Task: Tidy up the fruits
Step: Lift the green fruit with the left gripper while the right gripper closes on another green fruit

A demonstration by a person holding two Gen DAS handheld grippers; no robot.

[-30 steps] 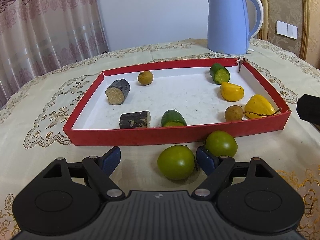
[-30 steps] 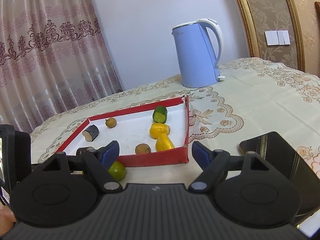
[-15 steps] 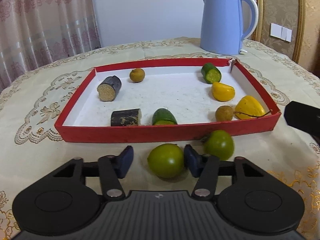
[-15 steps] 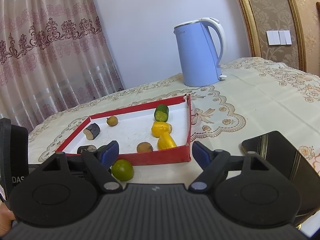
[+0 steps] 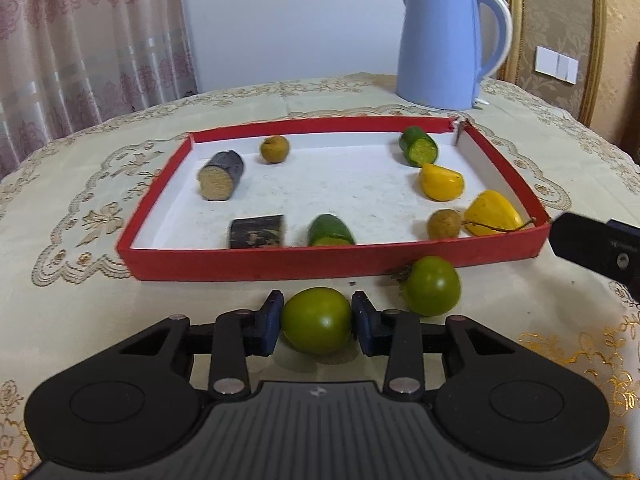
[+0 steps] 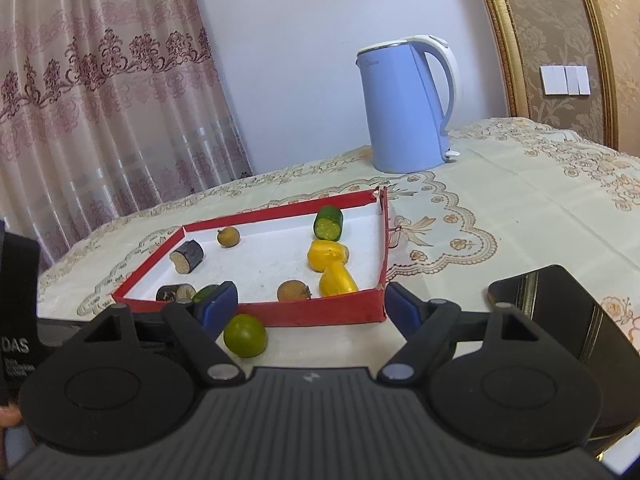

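Closing on a green fruit beside the red tray

From the bench (image 5: 60, 208) down: the red tray (image 5: 328, 266) held cut pieces; my left gripper (image 5: 317, 322) was closing around the near green fruit (image 5: 317, 319), pads touching both its sides, just outside the tray's front wall; my right gripper (image 6: 310, 306) hung open and empty. I judged the round, smooth fruit might squirt free, or knock the second green fruit (image 5: 432, 286) rolling
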